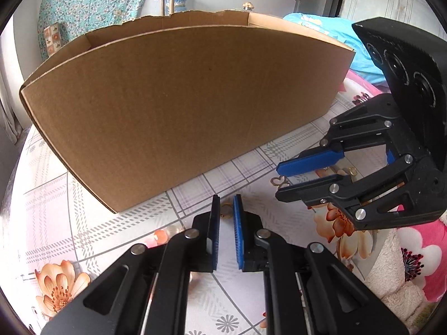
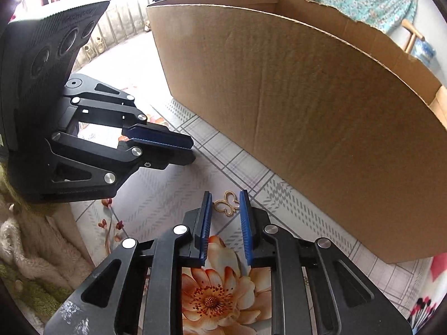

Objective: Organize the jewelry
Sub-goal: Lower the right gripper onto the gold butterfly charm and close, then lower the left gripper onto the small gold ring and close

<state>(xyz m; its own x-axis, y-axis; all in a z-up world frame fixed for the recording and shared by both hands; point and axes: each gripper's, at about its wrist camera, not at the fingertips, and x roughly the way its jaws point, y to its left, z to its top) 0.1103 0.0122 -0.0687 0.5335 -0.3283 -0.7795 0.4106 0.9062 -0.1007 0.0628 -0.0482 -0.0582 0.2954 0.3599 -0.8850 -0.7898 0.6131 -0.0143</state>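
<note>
Apparently unprinted cardboard box (image 2: 321, 117); right tongs (image 2: 225, 209) straddle gold butterfly pendant (image 2: 227, 203).

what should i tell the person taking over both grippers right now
Left gripper: jaws slightly apart around a small gold piece on the table; whether they grip it cannot be told.
Right gripper: open, low over the gold butterfly piece, which lies flat between the fingertips, not yet pinched.
Cardboard box: stands open-topped just beyond both grippers on the floral tablecloth; its inside is hidden.
Done: nothing visibly boxed.
Left: probably close on each piece, lift it over the box wall and drop it in. More gold bits may lie by the right gripper's fingers.
</note>
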